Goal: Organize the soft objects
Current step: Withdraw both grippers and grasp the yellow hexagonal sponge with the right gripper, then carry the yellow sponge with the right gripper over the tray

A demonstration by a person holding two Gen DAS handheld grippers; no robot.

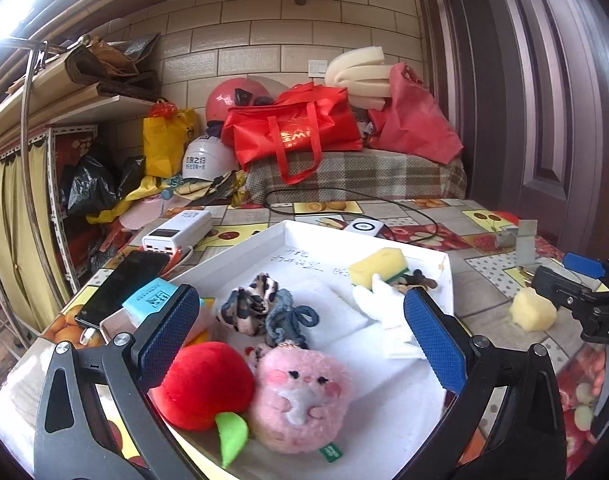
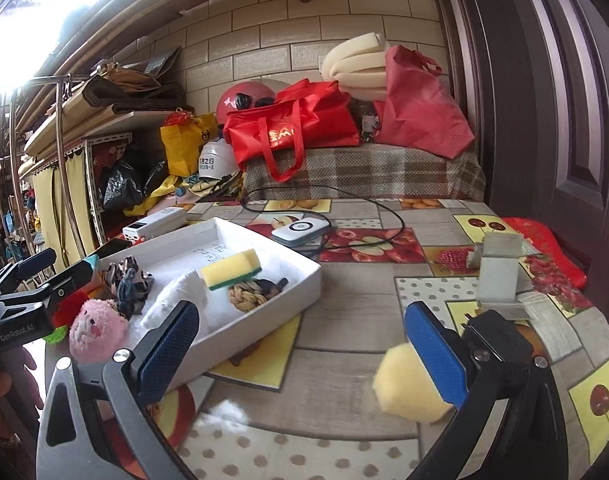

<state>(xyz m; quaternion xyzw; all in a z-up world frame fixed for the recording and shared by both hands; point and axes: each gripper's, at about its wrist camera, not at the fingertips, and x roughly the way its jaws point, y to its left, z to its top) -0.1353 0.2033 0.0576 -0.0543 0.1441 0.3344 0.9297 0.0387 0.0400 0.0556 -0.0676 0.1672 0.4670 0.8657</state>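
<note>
Lettering first: "GenRobot.AI" runs along the body of the left gripper [image 2: 44, 280] as seen from the right wrist, and the letters "DAS" show at the cut-off edge of the right gripper [image 1: 580, 280] in the left wrist view. Handwriting lies on the floor of the white tray [image 1: 444, 280], too small to read. A green tag on the pink plush [image 1: 300, 392] carries marks I cannot make out, and the red bag [image 1: 292, 128] and white helmet [image 1: 204, 160] bear print that stays unclear.

The left gripper [image 1: 300, 328] hangs spread wide above the tray, holding nothing; the pink plush sits between its fingers, face turned up toward the camera, and the red plush apple [image 1: 204, 384] touches it beside the left finger, green leaf pointing toward the camera. Ahead lie patterned hair scrunchies [image 1: 256, 308] and a yellow-and-green sponge [image 1: 378, 266], its long axis running crosswise.

The right gripper [image 2: 300, 344] is likewise spread open and empty. A pale yellow foam lump [image 2: 408, 384] rests on the tablecloth [image 2: 344, 280] against the inner face of its right finger [image 2: 436, 352], outside the tray.
</note>
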